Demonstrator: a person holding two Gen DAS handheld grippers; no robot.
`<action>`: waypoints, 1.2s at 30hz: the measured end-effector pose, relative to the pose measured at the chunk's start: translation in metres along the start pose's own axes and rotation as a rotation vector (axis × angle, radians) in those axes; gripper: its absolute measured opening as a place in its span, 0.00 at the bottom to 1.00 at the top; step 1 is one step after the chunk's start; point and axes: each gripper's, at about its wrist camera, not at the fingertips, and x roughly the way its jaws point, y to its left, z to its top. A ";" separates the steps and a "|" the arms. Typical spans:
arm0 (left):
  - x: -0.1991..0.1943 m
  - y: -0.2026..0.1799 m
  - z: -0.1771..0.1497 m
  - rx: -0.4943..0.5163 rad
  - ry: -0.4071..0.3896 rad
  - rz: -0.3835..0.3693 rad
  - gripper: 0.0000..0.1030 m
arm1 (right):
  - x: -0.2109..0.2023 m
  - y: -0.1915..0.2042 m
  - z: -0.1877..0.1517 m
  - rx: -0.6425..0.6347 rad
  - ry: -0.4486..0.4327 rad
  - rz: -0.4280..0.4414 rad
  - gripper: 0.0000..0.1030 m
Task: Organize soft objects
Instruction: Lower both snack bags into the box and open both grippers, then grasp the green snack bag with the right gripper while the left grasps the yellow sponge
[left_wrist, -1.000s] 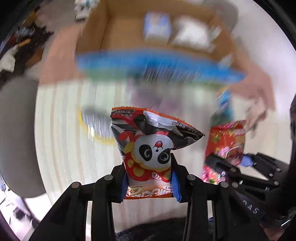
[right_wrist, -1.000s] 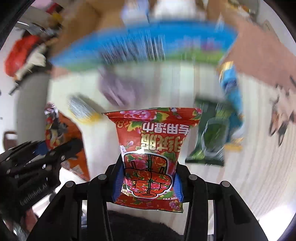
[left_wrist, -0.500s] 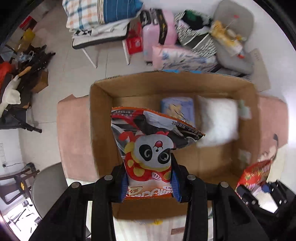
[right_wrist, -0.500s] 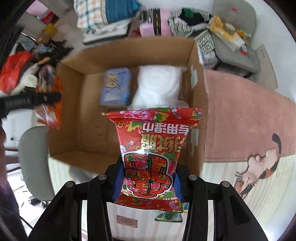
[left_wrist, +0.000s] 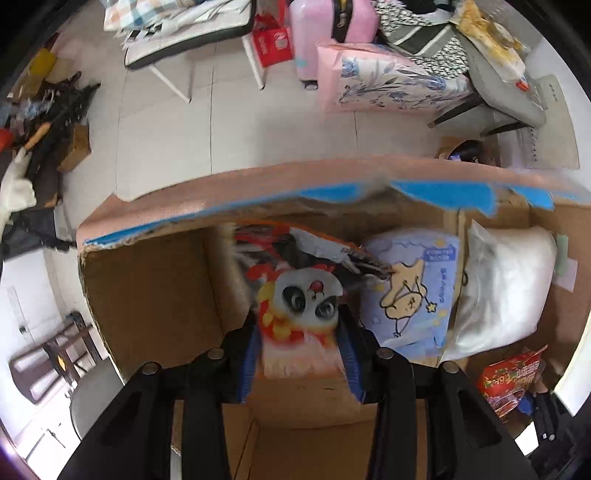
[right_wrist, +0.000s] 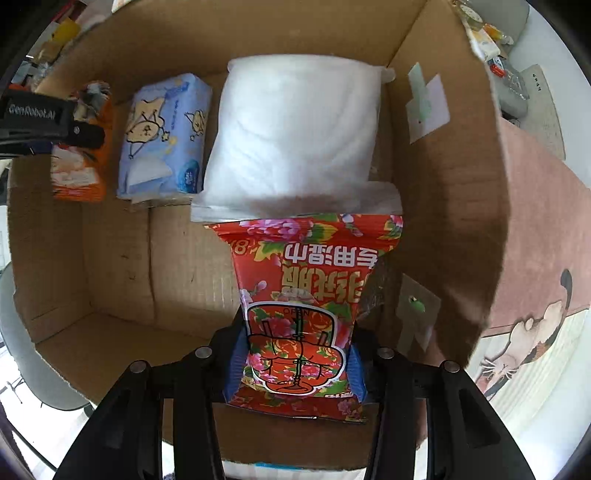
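My left gripper (left_wrist: 298, 354) is shut on a panda-print snack bag (left_wrist: 299, 302) and holds it inside the open cardboard box (left_wrist: 147, 295), at its left end; the same bag shows in the right wrist view (right_wrist: 79, 162). My right gripper (right_wrist: 295, 365) is shut on a red floral wet-wipe pack (right_wrist: 306, 295), held inside the box (right_wrist: 443, 184) near its right wall; the pack also shows in the left wrist view (left_wrist: 511, 380). A blue tissue pack (right_wrist: 162, 136) and a white pillow-like bag (right_wrist: 295, 129) lie on the box floor.
The box stands on a pink mat (right_wrist: 535, 229) with a cat picture. Beyond the box are a pink suitcase (left_wrist: 328, 29), a pink floral bundle (left_wrist: 388, 81), a folding cot (left_wrist: 184, 33) and a grey chair (left_wrist: 509, 92). A grey stool (left_wrist: 96, 398) stands at the left.
Both grippers have moved forward from above the table, over the box and down into it, each still holding its pack. The left one is still moving, its bag blurred.
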 end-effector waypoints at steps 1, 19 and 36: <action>-0.002 0.004 0.001 -0.018 0.004 -0.010 0.37 | 0.000 0.000 0.000 0.000 0.006 0.002 0.54; -0.097 0.013 -0.102 0.009 -0.294 -0.094 0.98 | -0.089 0.021 -0.029 -0.038 -0.248 -0.067 1.00; 0.019 0.080 -0.307 -0.447 -0.193 -0.299 0.95 | -0.020 -0.021 -0.194 0.036 -0.216 0.010 1.00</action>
